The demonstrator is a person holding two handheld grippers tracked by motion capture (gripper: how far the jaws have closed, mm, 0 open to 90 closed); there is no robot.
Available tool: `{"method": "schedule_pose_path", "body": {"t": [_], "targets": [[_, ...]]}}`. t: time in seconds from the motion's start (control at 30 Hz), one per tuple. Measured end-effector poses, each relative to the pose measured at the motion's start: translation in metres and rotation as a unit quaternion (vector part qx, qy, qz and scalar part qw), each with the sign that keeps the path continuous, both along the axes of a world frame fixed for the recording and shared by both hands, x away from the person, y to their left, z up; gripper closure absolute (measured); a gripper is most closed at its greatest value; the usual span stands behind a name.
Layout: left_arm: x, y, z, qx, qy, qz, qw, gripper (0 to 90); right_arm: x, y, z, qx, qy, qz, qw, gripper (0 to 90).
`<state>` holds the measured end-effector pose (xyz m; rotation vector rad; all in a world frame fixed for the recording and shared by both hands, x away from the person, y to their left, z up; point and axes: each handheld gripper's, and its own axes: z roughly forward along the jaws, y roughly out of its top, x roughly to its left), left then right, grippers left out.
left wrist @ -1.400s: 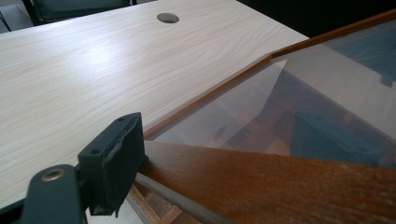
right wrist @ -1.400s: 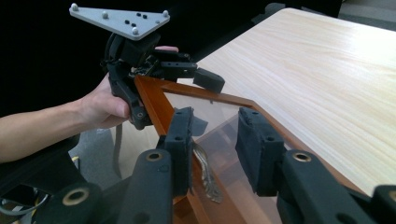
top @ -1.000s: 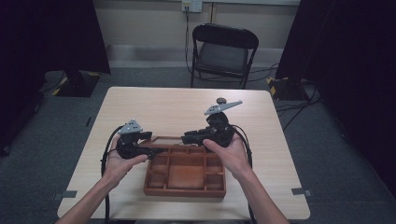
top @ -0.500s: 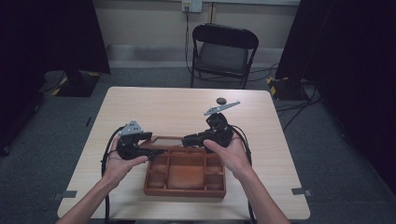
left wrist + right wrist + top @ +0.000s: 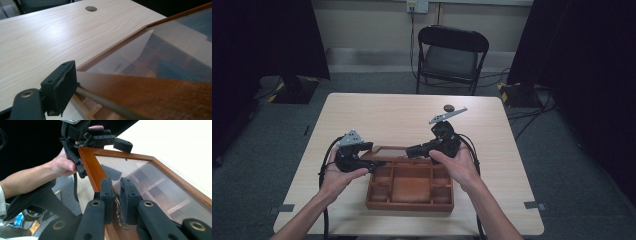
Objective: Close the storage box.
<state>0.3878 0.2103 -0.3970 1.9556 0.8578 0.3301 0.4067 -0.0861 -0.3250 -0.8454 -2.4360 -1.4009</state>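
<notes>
A brown wooden box (image 5: 409,202) with several compartments sits on the table near the person. Its glass lid (image 5: 388,149) in a wooden frame is tilted up at the box's far edge. My left gripper (image 5: 379,162) is shut on the lid's left corner, and the frame (image 5: 150,92) runs between its jaws in the left gripper view (image 5: 75,87). My right gripper (image 5: 409,149) is shut on the lid's frame (image 5: 91,167) farther right. Its jaws (image 5: 116,195) pinch the edge at a small ridged metal piece. The left gripper (image 5: 105,147) appears at the lid's far corner.
The light wooden table (image 5: 377,115) has a dark round cable hole (image 5: 448,107) near its far edge, also seen in the left gripper view (image 5: 91,8). A black folding chair (image 5: 452,55) stands behind the table. Cables trail from both grippers off the near edge.
</notes>
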Motion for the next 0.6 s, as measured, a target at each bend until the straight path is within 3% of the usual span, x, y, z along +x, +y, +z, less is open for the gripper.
{"method": "schedule_pose_path", "body": {"t": [0.07,0.53,0.6], "targets": [[0.001,0.003,-0.001,-0.009,0.010,0.006,0.9999,16.8,0.000,0.000,0.000,0.001,-0.001,-0.001,1.0000,81.4],[0.001,0.035,-0.013,0.023,0.038,0.023,0.9987,17.2,-0.002,0.001,0.001,-0.011,-0.002,0.004,0.9999,81.5],[0.003,0.040,-0.018,0.032,0.057,0.021,0.9977,18.5,-0.003,0.000,0.000,-0.016,-0.004,0.010,0.9998,81.5]]}}
